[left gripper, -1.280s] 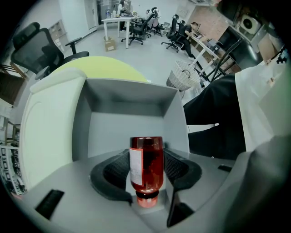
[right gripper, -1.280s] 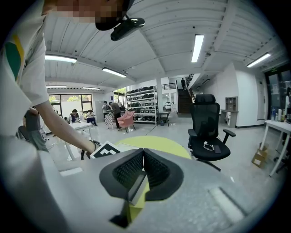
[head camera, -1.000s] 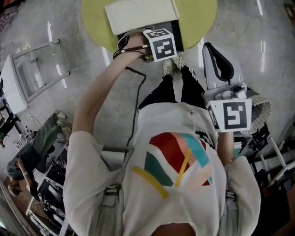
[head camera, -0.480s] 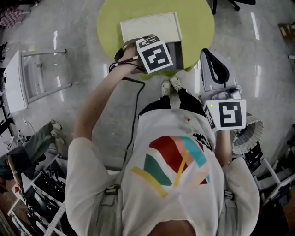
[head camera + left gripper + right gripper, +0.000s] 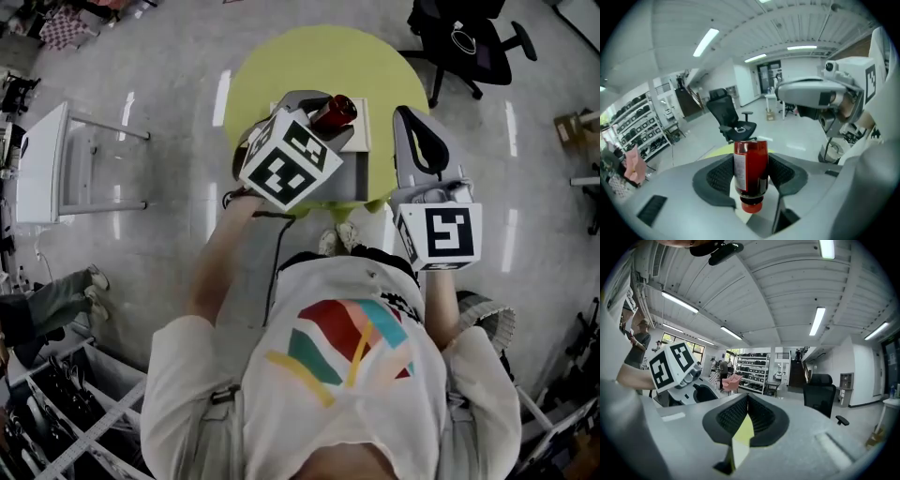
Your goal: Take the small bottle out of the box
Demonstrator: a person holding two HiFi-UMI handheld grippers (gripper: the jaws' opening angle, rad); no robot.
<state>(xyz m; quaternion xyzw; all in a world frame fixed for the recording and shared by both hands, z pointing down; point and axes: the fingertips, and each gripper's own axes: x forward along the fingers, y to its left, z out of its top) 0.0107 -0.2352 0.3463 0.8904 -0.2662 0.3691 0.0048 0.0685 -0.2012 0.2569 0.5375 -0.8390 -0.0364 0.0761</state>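
The small bottle sits between my left jaws, dark red glass with a pale label down one side and its red cap pointing back toward my camera. The ribbed black pads press on it from both sides, so my left gripper is clenched on it. From the head view the bottle is up in the air, in front of the box's pale lid and not down inside the grey box. The box stands at the near edge of the round yellow-green worktop.

My right gripper hangs just beside the box, on its right, and touches nothing. Its jaws are pressed together at the tips with nothing in them (only a sliver of the yellow-green worktop shows through the gap lower down).

A black office chair stands on the floor beyond the worktop.
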